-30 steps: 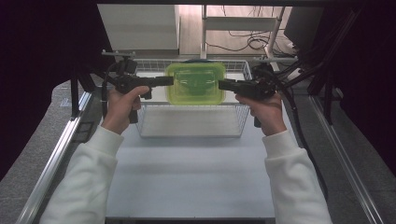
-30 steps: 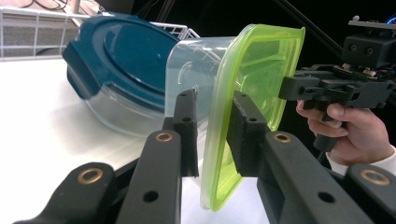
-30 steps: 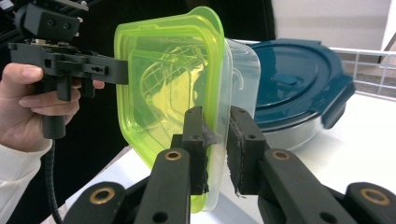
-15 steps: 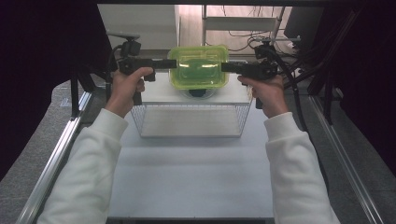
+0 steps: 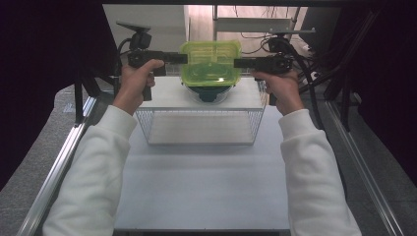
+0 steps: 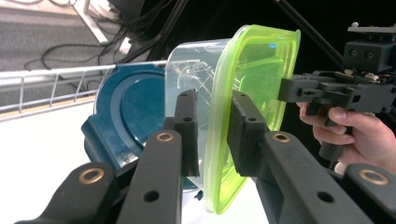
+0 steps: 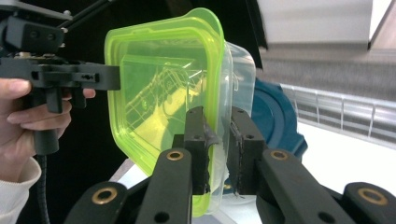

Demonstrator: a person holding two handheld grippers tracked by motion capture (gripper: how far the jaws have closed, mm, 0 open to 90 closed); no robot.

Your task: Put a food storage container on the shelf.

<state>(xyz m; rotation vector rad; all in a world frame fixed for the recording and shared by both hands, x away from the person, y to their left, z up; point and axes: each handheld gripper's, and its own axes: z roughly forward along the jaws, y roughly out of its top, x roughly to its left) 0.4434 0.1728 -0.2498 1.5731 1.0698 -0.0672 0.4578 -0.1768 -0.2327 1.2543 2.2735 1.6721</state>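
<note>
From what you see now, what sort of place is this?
Probably a lab recording station: a white table framed by metal rails, dark curtains at both sides, and loose cables on the floor behind.

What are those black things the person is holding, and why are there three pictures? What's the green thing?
A person holds a hand tool with two black jaws in each hand: the left gripper and the right gripper. One camera looks down from above the table. The other two ride on the tools and look along their jaws. Together the tools pinch a clear box with a green lid, one at each side, and hold it up in the air. Below it sits a dark blue bowl. Nearer the person stands a wire basket.
</note>
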